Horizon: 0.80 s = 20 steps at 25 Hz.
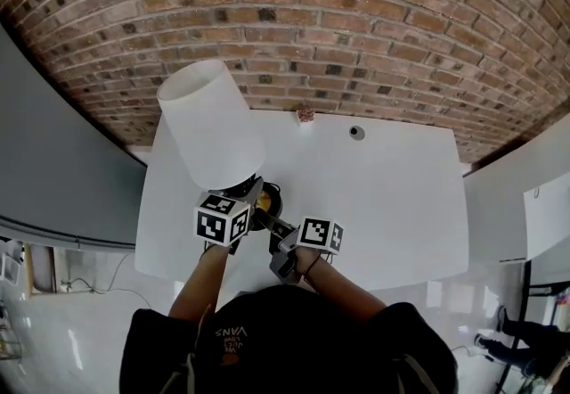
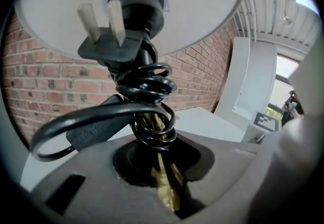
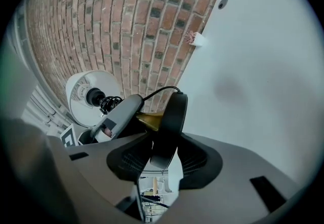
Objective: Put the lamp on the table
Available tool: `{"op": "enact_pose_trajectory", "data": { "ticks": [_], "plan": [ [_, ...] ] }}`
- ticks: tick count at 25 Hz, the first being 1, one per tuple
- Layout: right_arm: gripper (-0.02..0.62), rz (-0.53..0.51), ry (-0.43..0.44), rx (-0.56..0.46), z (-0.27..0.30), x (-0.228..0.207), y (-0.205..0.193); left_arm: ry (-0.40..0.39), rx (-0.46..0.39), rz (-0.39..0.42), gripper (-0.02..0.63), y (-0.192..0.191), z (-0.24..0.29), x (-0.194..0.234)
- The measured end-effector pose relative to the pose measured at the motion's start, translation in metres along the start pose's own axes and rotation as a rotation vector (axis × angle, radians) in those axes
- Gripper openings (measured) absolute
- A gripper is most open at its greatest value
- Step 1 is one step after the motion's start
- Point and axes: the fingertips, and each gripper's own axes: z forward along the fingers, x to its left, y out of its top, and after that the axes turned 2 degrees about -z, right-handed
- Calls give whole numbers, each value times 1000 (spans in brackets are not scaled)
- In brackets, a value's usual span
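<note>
Now the lamp [image 1: 212,125] is held tipped in the air over the near side of the white table [image 1: 401,205], not yet set down. Its gold stem [image 2: 164,182] is pinched by the left gripper [image 2: 168,196] and its round black base [image 3: 172,115] is squeezed by the right gripper [image 3: 163,159], likely so both ends are kept steady. The cord [image 2: 147,88] is wound round the stem, probably so nothing dangles.

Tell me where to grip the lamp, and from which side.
Take the thin brass stem below the coiled cord, from the side, square to it: it fits between the jaws, where the left gripper is shut on it. The shade is too wide; the disc base takes only an edge-on grip.
</note>
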Motion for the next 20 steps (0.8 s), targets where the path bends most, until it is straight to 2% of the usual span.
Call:
{"op": "enact_pose_trajectory", "data": {
  "ticks": [8, 20],
  "plan": [
    [144, 35, -52, -61, 6, -17, 3, -27, 51, -6, 69, -15, 20, 32],
    [130, 10, -119, -192, -15, -26, 20, 38, 104, -32, 70, -32, 46, 112]
  ]
}}
